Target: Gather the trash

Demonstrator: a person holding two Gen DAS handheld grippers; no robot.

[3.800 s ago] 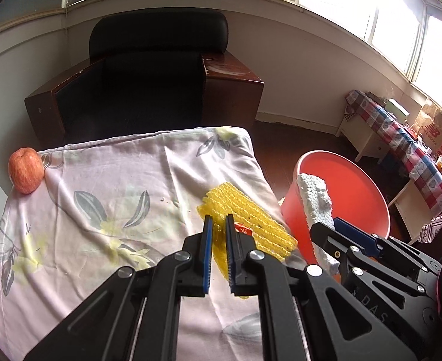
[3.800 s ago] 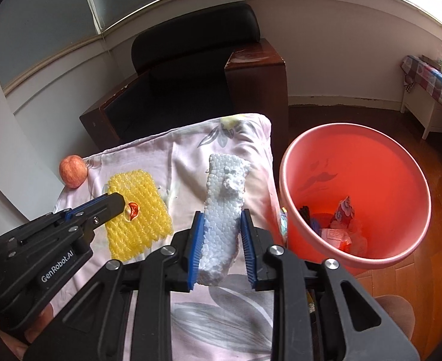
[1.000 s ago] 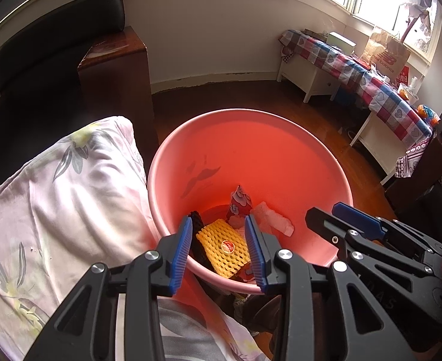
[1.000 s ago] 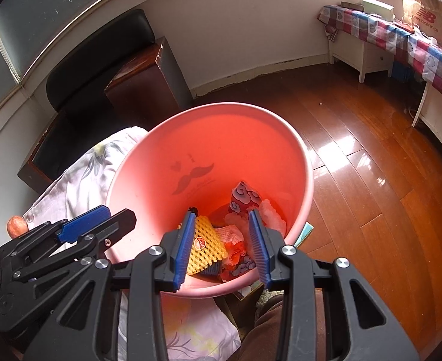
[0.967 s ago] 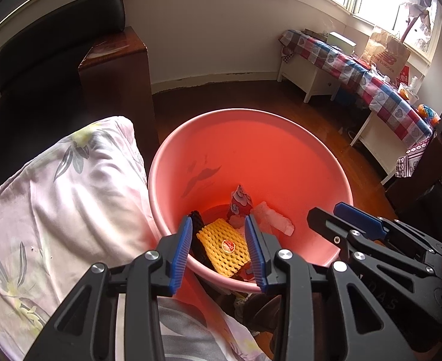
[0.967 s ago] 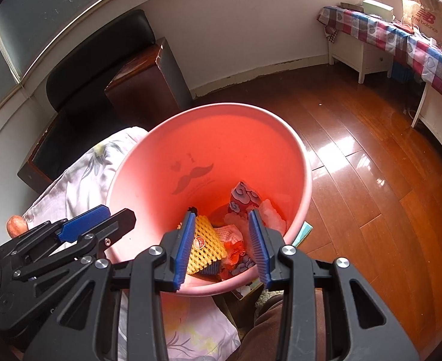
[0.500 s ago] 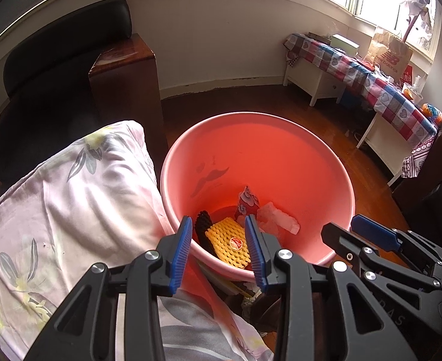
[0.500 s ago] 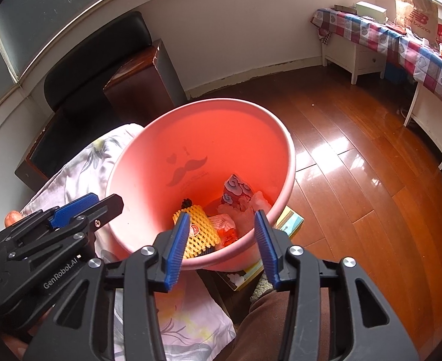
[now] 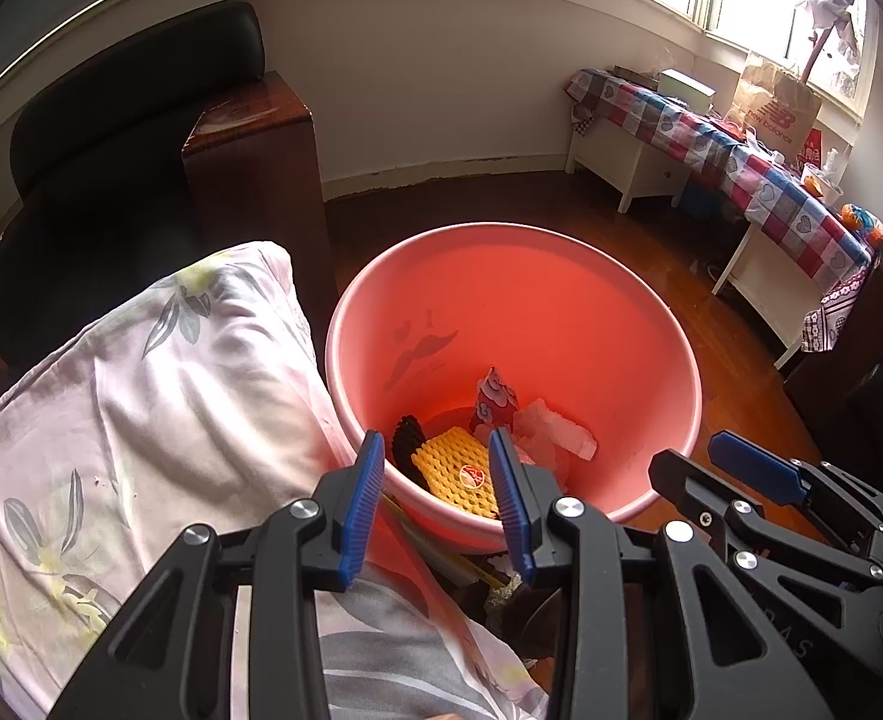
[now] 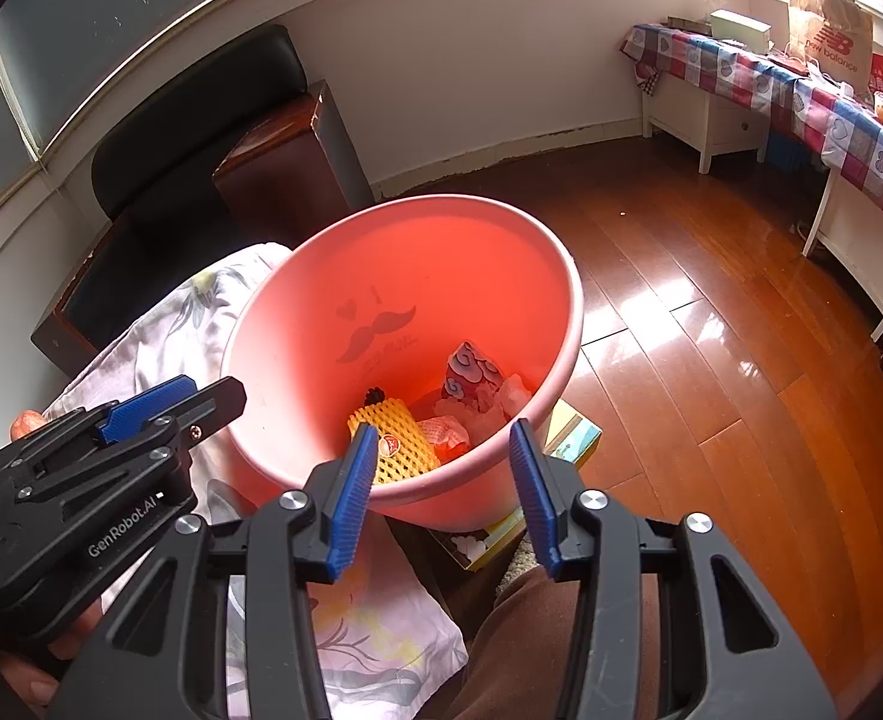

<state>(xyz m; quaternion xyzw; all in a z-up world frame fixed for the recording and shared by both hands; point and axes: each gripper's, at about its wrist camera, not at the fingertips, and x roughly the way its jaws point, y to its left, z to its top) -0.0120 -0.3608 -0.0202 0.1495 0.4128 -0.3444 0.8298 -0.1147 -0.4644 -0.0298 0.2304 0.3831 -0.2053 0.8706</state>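
Observation:
A pink bucket (image 9: 690, 360) (image 10: 567, 276) stands on the floor beside the cloth-covered table. Inside it lie a yellow foam net (image 9: 459, 474) (image 10: 390, 435), a white foam piece (image 9: 555, 429) (image 10: 510, 396), a red-and-white wrapper (image 9: 495, 399) (image 10: 471, 375) and something black (image 9: 408, 441). My left gripper (image 9: 435, 438) hovers over the bucket's near rim, open and empty. My right gripper (image 10: 443, 429) hangs beside it over the same rim, also open with nothing between its blue pads. Each gripper shows in the other's view: the right gripper (image 9: 741, 462), the left gripper (image 10: 201, 396).
A floral cloth (image 9: 159, 396) covers the table at the left, with an apple (image 10: 24, 423) at its far edge. A black armchair (image 9: 141, 120) with wooden arms stands behind. A flat box (image 10: 573, 435) lies under the bucket. A checked table (image 9: 771, 180) lines the right wall. A trouser leg (image 10: 537, 630) is below.
Earlier the left gripper held the yellow net and the right held the white foam; both pieces now lie in the bucket. Over the last second the right jaws widened and both grippers drew back slightly.

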